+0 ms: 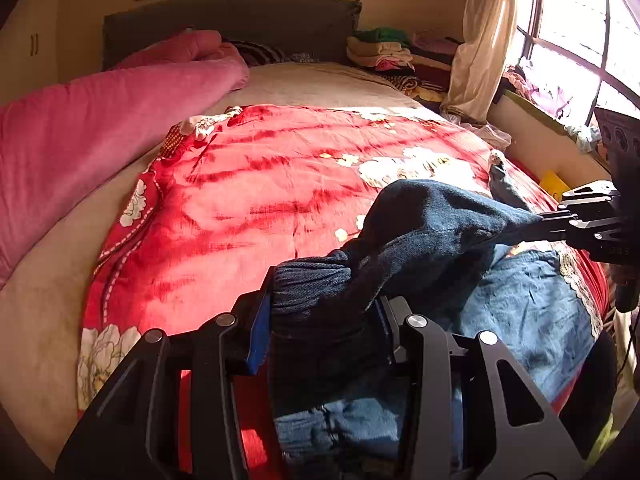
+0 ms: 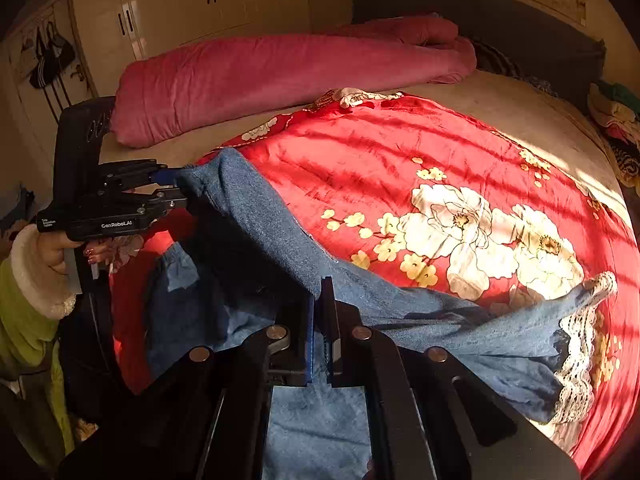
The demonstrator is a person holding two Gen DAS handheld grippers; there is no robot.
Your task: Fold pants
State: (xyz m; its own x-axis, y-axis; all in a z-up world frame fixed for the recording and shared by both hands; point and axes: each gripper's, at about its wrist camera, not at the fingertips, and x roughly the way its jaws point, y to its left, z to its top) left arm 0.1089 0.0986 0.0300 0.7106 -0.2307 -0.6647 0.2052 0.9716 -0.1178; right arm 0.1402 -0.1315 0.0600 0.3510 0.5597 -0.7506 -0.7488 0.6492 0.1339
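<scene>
Blue denim pants (image 1: 528, 304) with lace-trimmed hems (image 2: 576, 344) lie on a red floral blanket (image 1: 260, 200). My left gripper (image 1: 320, 320) is shut on a bunched dark fold of the pants' waist end (image 1: 316, 292) and holds it above the blanket. It also shows in the right wrist view (image 2: 176, 188), at the left. My right gripper (image 2: 322, 320) is shut on the pants' edge (image 2: 280, 248). It shows in the left wrist view (image 1: 536, 220) at the right. The cloth hangs raised between the two grippers.
A rolled pink duvet (image 2: 280, 76) lies along the bed's far side. A grey headboard (image 1: 224, 24) stands behind. Piled clothes (image 1: 384, 52) sit at the bed's corner by a curtain (image 1: 484, 40) and window. White wardrobes (image 2: 192, 4) stand beyond the bed.
</scene>
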